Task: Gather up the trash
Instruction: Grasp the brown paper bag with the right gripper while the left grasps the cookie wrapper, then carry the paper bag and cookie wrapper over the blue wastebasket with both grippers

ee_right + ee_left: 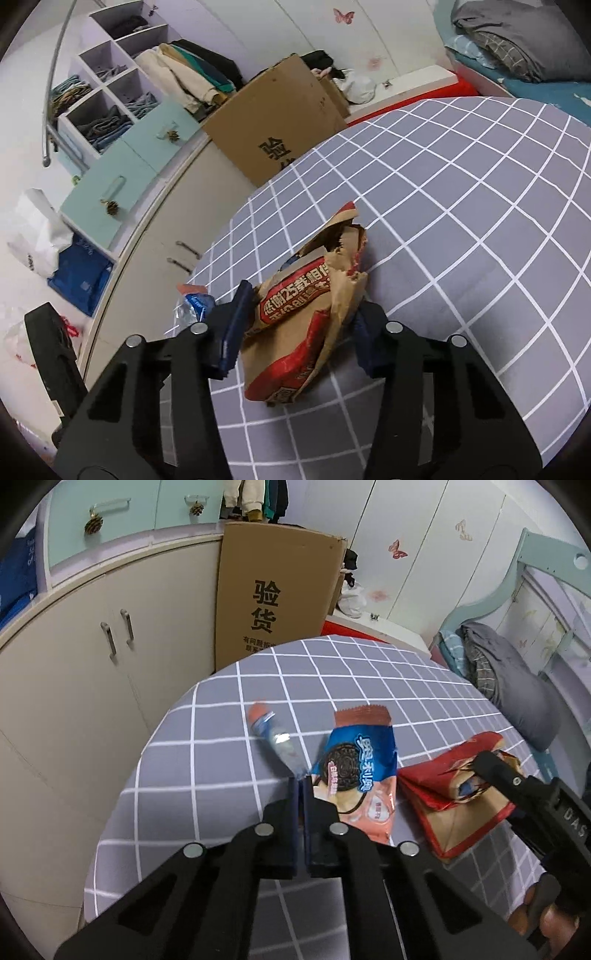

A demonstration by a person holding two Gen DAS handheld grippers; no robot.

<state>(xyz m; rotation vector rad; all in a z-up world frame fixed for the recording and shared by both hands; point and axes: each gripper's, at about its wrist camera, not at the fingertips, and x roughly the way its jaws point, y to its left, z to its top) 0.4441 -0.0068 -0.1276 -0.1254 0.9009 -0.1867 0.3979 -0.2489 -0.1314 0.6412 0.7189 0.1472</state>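
On the grey checked tablecloth lie a small clear plastic bottle with a reddish cap, a pink and blue Oreo wrapper, and a torn red and brown paper bag. My left gripper is shut and empty, its tips just short of the bottle's base and left of the wrapper. My right gripper has its jaws on either side of the paper bag, touching its sides. The bottle shows left of the right gripper's left finger.
A tall cardboard box leans behind the table against beige cabinets. A bed with a grey blanket stands at the right. Blue and white bags lie on the floor at the left in the right wrist view.
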